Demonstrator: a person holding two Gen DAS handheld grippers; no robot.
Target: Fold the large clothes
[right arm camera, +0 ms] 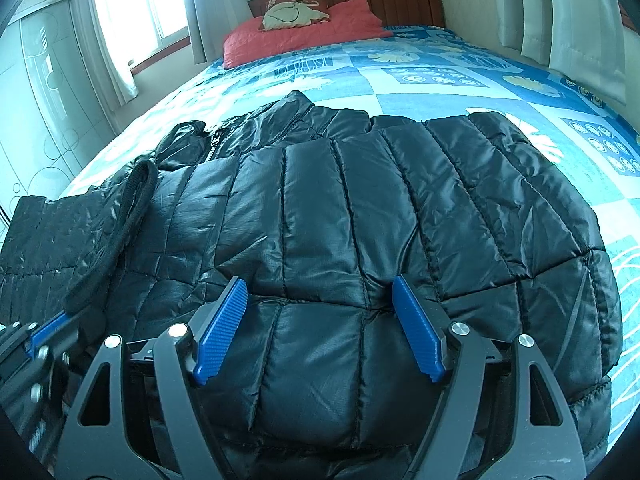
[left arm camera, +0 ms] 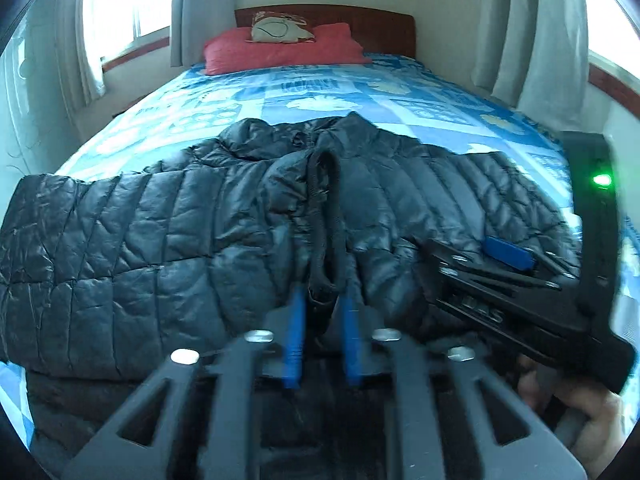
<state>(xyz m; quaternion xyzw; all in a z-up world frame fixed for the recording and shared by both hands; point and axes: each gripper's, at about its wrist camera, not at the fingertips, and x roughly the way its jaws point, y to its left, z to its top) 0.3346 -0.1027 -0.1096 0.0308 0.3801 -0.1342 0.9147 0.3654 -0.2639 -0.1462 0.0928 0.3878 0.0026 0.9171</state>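
Observation:
A black quilted puffer jacket (left arm camera: pixel 168 240) lies spread across the near half of the bed. One sleeve is folded in over the chest, and its knit cuff (left arm camera: pixel 322 220) runs toward me. My left gripper (left arm camera: pixel 322 294) stands open by a narrow gap, with the cuff's end between its blue fingertips. In the right wrist view the jacket (right arm camera: pixel 340 208) fills the middle, and the cuff (right arm camera: pixel 120 224) slants down to the left gripper's blue pad (right arm camera: pixel 48 332). My right gripper (right arm camera: pixel 318 280) is wide open and rests on the jacket's lower part. Its blue pad (left arm camera: pixel 508 254) shows at right.
The bed has a blue patterned cover (left arm camera: pixel 320 92), red pillows (left arm camera: pixel 280 50) and a wooden headboard (left arm camera: pixel 376 20) at the far end. Curtained windows (right arm camera: pixel 132 4) flank it. A hand (left arm camera: pixel 592 420) grips the right tool's handle at the lower right.

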